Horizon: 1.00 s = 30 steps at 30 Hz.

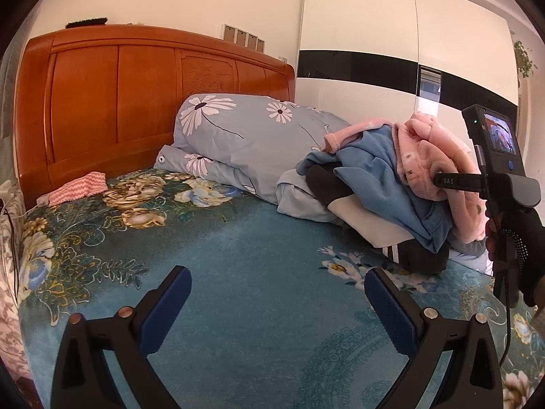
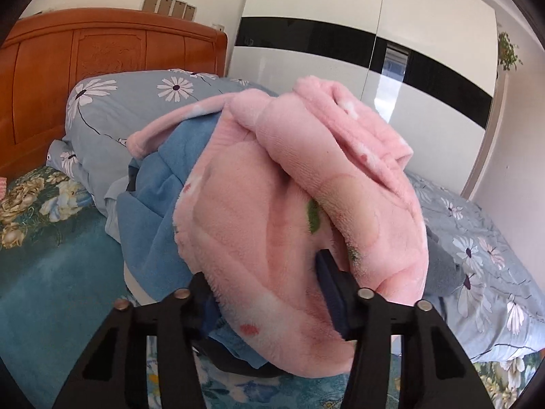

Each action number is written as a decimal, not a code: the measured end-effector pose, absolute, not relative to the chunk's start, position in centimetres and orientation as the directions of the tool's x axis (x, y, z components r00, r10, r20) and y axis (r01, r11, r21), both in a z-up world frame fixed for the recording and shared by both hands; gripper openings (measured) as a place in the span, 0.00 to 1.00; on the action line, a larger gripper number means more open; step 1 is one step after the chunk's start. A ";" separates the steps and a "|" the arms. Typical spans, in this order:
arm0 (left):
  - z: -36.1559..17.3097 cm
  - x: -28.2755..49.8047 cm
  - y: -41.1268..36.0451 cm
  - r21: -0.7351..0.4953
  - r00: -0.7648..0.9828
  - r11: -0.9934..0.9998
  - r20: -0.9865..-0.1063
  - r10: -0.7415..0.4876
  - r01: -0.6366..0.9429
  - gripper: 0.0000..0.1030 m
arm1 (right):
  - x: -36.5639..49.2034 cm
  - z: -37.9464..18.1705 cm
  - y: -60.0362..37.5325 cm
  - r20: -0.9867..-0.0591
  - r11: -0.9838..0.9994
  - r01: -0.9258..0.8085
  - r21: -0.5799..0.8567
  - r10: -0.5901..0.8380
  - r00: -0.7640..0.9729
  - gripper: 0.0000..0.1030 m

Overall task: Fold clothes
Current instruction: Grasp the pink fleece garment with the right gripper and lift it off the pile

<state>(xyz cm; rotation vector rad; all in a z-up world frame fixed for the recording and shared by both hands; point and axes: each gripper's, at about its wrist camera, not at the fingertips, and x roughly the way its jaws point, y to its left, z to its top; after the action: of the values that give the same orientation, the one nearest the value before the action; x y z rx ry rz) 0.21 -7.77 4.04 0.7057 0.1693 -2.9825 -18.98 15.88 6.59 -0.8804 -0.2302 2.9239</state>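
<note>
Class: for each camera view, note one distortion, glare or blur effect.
Left wrist view: fisheye bends the orange wooden headboard; dark vignette rings the corners. Right wrist view: window glare on the glossy white wardrobe; the fluffy pink fleece garment looms large.

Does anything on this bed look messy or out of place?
Yes: the clothes pile is a jumble. A pink fleece garment is draped crookedly over a crumpled blue one, none of it folded, all leaning on the flowered quilt. A small pink striped cloth lies alone by the headboard.
</note>
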 end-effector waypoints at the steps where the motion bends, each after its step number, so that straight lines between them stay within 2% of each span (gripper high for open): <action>1: 4.3 0.5 -8.2 -0.087 -0.892 -0.991 -0.449 -0.049 0.098 1.00 | -19.1 6.8 16.3 -0.547 -0.991 -0.032 -0.133 0.100 -0.831 0.39; 2: 4.5 0.8 -8.6 -0.079 -0.892 -0.991 -0.448 -0.060 0.107 1.00 | -18.9 7.2 16.8 -0.543 -0.994 -0.036 -0.099 0.084 -0.835 0.29; 3: 4.8 1.1 -8.9 -0.075 -0.891 -0.991 -0.449 -0.067 0.112 1.00 | -18.5 7.8 17.1 -0.533 -0.996 -0.040 -0.074 0.073 -0.843 0.24; 7: 5.8 2.4 -10.4 -0.117 -0.891 -0.984 -0.448 -0.071 0.136 1.00 | -16.8 10.2 18.8 -0.507 -0.999 -0.029 0.026 0.012 -0.862 0.15; 15: 7.1 5.0 -11.7 -0.171 -0.893 -0.975 -0.446 -0.054 0.144 1.00 | -9.8 14.2 22.2 -0.409 -0.973 0.126 0.191 -0.195 -0.891 0.12; 21: 7.5 6.9 -13.0 -0.205 -0.889 -0.968 -0.457 -0.038 0.147 1.00 | -2.3 16.3 20.0 -0.356 -0.916 0.358 0.179 -0.399 -0.845 0.12; 25: 7.6 8.2 -15.3 -0.287 -0.875 -0.946 -0.484 0.008 0.150 1.00 | 2.5 15.2 14.8 -0.395 -0.839 0.527 0.131 -0.532 -0.749 0.12; 30: 7.0 9.5 -18.5 -0.355 -0.838 -0.915 -0.545 0.033 0.195 1.00 | 3.8 9.1 7.9 -0.524 -0.765 0.635 0.107 -0.587 -0.618 0.12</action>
<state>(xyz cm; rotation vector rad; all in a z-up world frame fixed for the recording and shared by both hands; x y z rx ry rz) 9.51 -18.46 6.95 0.8599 0.6183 -2.8656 3.84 7.88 9.11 -1.1202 -0.1806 3.6641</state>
